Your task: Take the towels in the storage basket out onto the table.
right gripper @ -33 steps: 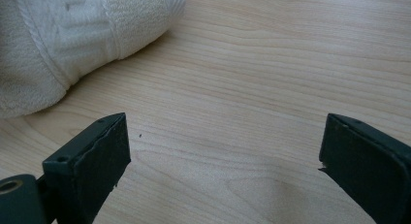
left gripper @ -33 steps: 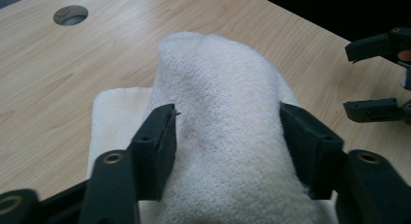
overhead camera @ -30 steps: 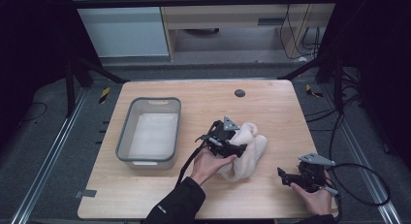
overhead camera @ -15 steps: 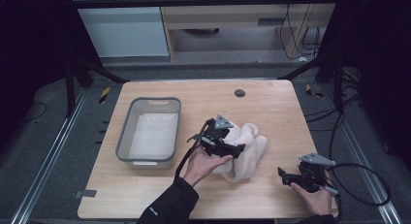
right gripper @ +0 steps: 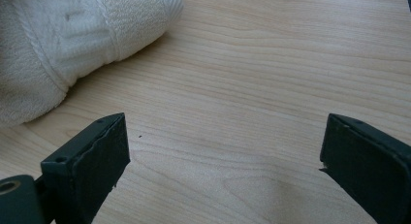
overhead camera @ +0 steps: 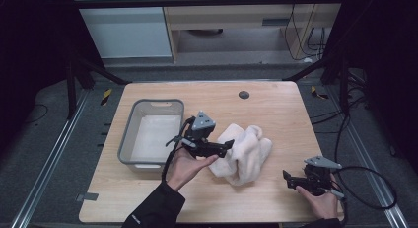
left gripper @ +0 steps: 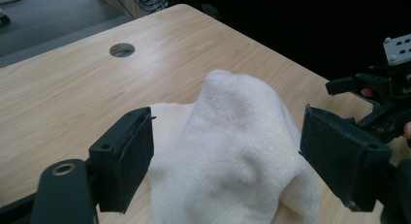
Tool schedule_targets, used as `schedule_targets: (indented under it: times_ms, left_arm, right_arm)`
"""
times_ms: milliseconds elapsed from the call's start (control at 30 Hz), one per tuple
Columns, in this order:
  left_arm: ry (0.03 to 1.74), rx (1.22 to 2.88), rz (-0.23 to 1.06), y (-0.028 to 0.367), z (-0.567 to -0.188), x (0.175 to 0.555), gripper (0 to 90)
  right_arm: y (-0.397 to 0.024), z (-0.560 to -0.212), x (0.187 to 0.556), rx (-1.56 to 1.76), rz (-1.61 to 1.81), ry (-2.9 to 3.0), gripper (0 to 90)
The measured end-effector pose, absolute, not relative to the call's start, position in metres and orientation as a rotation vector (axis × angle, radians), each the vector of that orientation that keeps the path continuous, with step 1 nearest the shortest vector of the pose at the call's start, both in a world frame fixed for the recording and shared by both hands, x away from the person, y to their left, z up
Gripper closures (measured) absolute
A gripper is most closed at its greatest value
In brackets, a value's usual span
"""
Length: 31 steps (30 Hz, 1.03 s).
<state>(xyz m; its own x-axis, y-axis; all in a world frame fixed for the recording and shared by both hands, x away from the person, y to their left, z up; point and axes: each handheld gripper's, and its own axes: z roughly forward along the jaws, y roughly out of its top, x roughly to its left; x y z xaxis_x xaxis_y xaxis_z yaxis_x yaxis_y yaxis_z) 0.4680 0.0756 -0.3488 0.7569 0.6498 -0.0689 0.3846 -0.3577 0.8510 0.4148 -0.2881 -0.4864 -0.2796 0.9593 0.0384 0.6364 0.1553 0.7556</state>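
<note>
A crumpled white towel lies in a heap at the middle of the wooden table. My left gripper hovers at the towel's left edge and points right at it. Its jaws have just been opening. In the left gripper view the left gripper is open, and the towel bulges up between the pads without touching them. My right gripper rests low near the front right corner and is open. In the right gripper view the right gripper has bare wood between its jaws, with the towel at the upper left.
A grey plastic bin stands on the table's left part, with something white inside. A round cable hole sits near the far edge. Cables trail off the table's right side. Dark frame posts stand around the table.
My left gripper has drawn back to the left and risen off the towel, and its jaws have spread. The towel stays in its heap. The right gripper has kept still.
</note>
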Motion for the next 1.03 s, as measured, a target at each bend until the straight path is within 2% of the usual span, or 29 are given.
schedule_targets:
  times_ms: [667, 1033]
  left_arm:
    - [0.927, 1.941, 0.46, 0.168, -0.368, 0.449, 18.7]
    - [1.014, 1.899, 0.519, 0.21, -0.391, 0.433, 17.8]
  right_arm:
    - [-0.287, -0.488, 0.415, 1.504, 0.929, 1.99, 3.9]
    - [-0.287, -0.488, 0.414, 1.507, 0.931, 1.985, 3.7]
